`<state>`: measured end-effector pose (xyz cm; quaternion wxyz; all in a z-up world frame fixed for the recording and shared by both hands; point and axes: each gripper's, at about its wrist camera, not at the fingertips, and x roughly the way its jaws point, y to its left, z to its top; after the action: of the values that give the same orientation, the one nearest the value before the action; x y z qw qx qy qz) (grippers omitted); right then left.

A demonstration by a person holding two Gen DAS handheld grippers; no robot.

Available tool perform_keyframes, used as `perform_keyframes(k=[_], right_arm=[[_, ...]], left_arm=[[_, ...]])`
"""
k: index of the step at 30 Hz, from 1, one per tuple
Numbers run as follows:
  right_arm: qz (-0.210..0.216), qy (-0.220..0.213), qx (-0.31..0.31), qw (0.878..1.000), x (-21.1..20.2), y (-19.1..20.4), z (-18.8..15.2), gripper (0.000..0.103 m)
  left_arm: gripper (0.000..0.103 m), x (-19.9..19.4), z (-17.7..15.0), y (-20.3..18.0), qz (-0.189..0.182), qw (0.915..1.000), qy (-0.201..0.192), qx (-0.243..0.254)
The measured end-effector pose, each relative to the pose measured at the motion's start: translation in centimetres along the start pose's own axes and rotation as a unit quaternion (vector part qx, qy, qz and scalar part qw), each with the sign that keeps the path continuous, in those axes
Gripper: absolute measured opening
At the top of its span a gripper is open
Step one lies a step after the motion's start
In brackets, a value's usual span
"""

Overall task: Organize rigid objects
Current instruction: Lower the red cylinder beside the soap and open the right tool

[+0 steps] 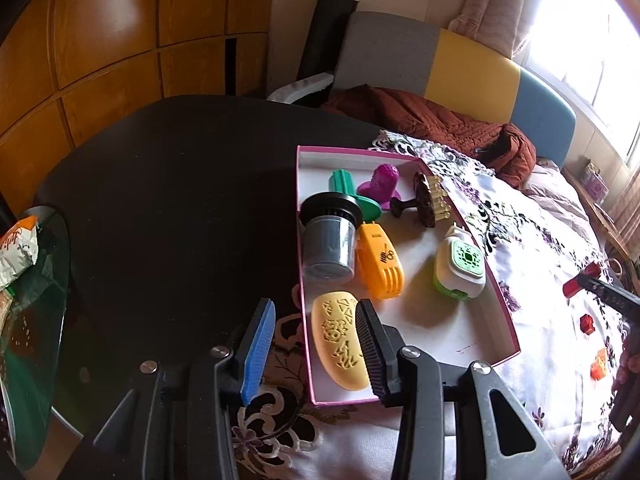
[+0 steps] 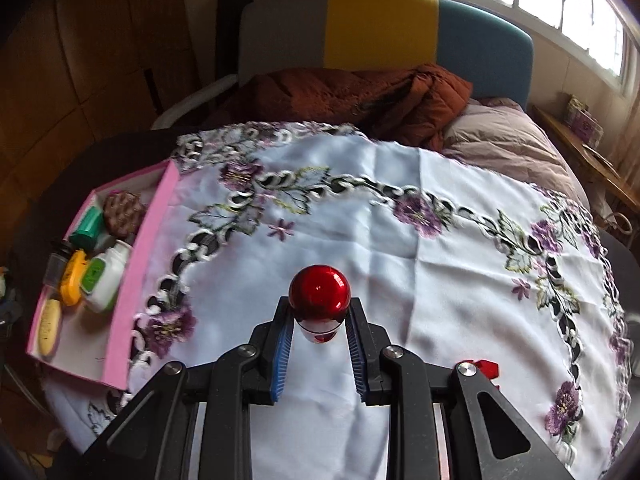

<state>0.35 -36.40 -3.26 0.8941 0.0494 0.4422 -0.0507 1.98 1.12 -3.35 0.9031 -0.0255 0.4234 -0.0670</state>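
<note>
A pink box (image 1: 505, 303) sits on the embroidered white cloth (image 2: 400, 216) and holds a yellow patterned oval (image 1: 340, 344), an orange piece (image 1: 380, 264), a dark cup (image 1: 329, 240), a white-green device (image 1: 460, 268), and green, purple and brown pieces. My left gripper (image 1: 316, 336) is open and empty, hovering over the box's near left corner above the yellow oval. My right gripper (image 2: 318, 326) is shut on a shiny red ball-topped object (image 2: 319, 294) with a silver base, held above the cloth. The box also shows in the right wrist view (image 2: 128, 280), at the left.
Small red and orange pieces (image 1: 587, 324) lie on the cloth at the right of the left wrist view; another red piece (image 2: 486, 368) shows behind the right gripper. The black round table (image 1: 180, 208) extends left. A bed with a rust blanket (image 2: 360, 96) lies beyond.
</note>
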Motion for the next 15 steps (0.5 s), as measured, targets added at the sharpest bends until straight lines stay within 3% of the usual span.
perform_keyframes(k=[7, 15], right_arm=[[0.112, -0.020, -0.079, 0.990, -2.0, 9.2, 0.8, 0.026], [0.192, 0.012, -0.146, 0.971, -0.4, 17.9, -1.1, 0.026]], left_arm=[[0.042, -0.2, 0.2, 1.2, 0.014, 0.9998, -0.006, -0.014], [0.042, -0.2, 0.3, 2.1, 0.023, 0.9995, -0.008, -0.022]])
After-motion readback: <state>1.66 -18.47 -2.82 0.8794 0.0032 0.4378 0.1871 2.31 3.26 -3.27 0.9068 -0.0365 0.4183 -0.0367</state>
